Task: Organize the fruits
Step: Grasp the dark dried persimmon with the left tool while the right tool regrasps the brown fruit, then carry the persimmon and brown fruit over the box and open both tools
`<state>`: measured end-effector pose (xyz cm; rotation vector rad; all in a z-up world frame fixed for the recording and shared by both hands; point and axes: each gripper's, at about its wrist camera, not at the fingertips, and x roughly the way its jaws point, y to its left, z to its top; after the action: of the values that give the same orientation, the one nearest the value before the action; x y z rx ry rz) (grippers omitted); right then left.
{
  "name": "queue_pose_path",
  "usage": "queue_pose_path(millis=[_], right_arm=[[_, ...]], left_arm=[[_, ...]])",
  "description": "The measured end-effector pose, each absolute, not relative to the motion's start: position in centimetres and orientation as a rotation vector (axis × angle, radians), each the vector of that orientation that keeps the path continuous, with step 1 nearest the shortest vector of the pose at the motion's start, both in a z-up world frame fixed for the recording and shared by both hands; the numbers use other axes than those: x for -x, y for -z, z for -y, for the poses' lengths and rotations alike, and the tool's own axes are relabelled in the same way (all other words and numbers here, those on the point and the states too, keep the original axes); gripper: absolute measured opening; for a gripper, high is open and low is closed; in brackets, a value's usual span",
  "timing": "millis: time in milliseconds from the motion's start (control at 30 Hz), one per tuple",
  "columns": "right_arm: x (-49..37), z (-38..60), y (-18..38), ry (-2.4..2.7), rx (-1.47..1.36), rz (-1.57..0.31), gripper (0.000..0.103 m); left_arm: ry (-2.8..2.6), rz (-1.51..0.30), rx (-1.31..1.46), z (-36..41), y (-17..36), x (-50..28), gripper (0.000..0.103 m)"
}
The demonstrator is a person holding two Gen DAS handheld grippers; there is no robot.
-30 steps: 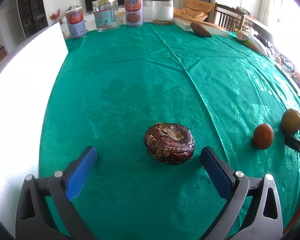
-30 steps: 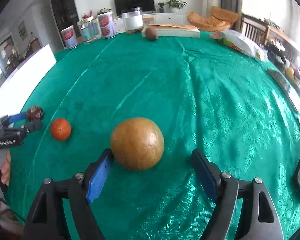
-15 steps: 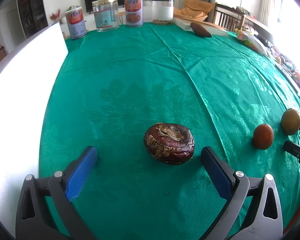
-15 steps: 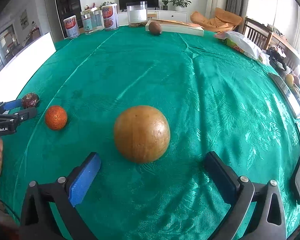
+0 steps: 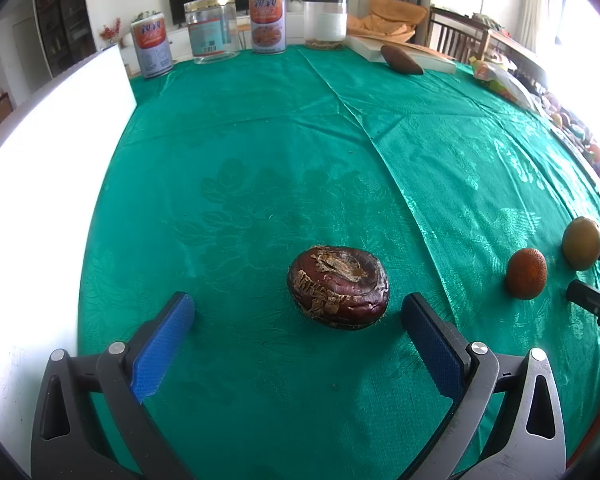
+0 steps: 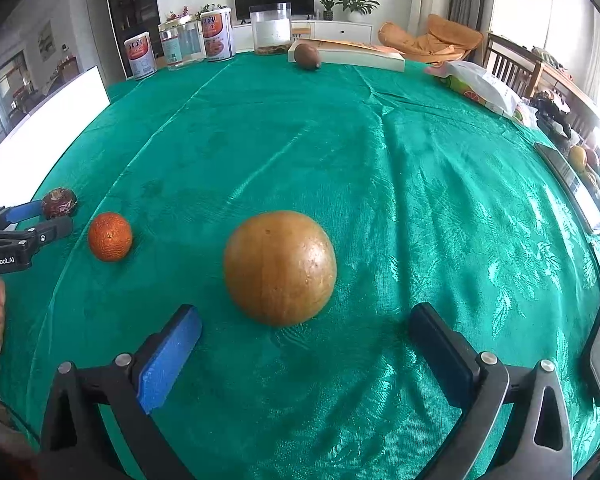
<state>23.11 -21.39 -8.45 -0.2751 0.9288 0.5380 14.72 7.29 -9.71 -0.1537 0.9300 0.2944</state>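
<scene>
My left claw (image 5: 296,320) stands wide with nothing in it, and the flattened dark maroon fruit with flaky, cracked brown skin (image 5: 338,287) sits on the green patterned tabletop (image 5: 260,160) just ahead of it, between the lines of the two fingers and nearer my right-hand blue pad (image 5: 430,344) than the left one. My right claw (image 6: 304,344) is likewise spread wide and bare, with the large round golden-brown smooth fruit (image 6: 280,268) resting just ahead of it, roughly centred between the fingers. Off to the left of that claw, between the two rigs, lies a small round orange fruit with a pebbled rind (image 6: 110,236), apart from both. I judge the maroon fruit light and brittle-skinned; its peeling crust may shed or crumble, so I would take it low across its broad flanks with a gentle squeeze, not over the scabbed top. The golden one looks firm, heavier and slick; being a ball it may roll or squirt forward, so I would push deeper until the pads sit at its widest girth before closing. Neither fruit is touched by a pad.
</scene>
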Motion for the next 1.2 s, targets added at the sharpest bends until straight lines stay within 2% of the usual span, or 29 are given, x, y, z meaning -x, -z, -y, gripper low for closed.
queue_pose_path(millis=[233,433,467,500,567,633,667,700,767,833,1000,1200], right_arm=[[-23.1,22.0,8.3,-0.552,0.230,-0.926,0.103],[-23.3,22.6,8.0,-0.573,0.183,-0.926,0.103],[-23.3,22.7,7.9,-0.582,0.176,-0.933,0.103],[-23.4,22.7,7.8,-0.590,0.172,-0.944,0.103],[-23.6,22.5,7.4,-0.609,0.158,-0.973,0.102],[-23.7,22.0,6.7,-0.614,0.154,-0.969,0.097],[-23.8,21.6,6.4,-0.607,0.164,-0.967,0.096],[-24.0,21.1,6.2,-0.600,0.178,-0.966,0.095],[-24.4,20.1,6.2,-0.579,0.214,-0.973,0.084],[-24.9,19.7,6.8,-0.559,0.228,-1.019,0.049],[-22.6,20.7,4.8,-0.547,0.111,-0.998,0.048],[-16.9,14.3,-3.4,-0.839,-0.010,-0.946,0.048]], left_arm=[[-0.148,-0.839,0.329,-9.6,9.1,-13.0,0.102],[-0.176,-0.913,0.170,-7.4,9.3,-14.8,0.099],[-0.180,-0.916,0.150,-7.0,9.3,-14.9,0.096],[-0.193,-0.914,0.125,-6.7,9.3,-15.1,0.086],[-0.197,-0.903,0.105,-6.4,9.2,-15.4,0.074],[-0.208,-0.897,0.105,-6.5,8.9,-15.7,0.052],[-0.211,-0.906,0.107,-6.5,8.8,-15.8,0.047],[-0.212,-0.916,0.113,-6.5,8.7,-15.8,0.047],[-0.203,-0.924,0.129,-6.4,8.6,-15.3,0.046],[-0.190,-0.923,0.148,-6.2,8.0,-14.3,0.046],[-0.046,-0.906,0.271,-5.6,3.7,-10.0,0.046],[0.110,-0.753,0.414,-7.9,-6.4,-2.7,0.046]])
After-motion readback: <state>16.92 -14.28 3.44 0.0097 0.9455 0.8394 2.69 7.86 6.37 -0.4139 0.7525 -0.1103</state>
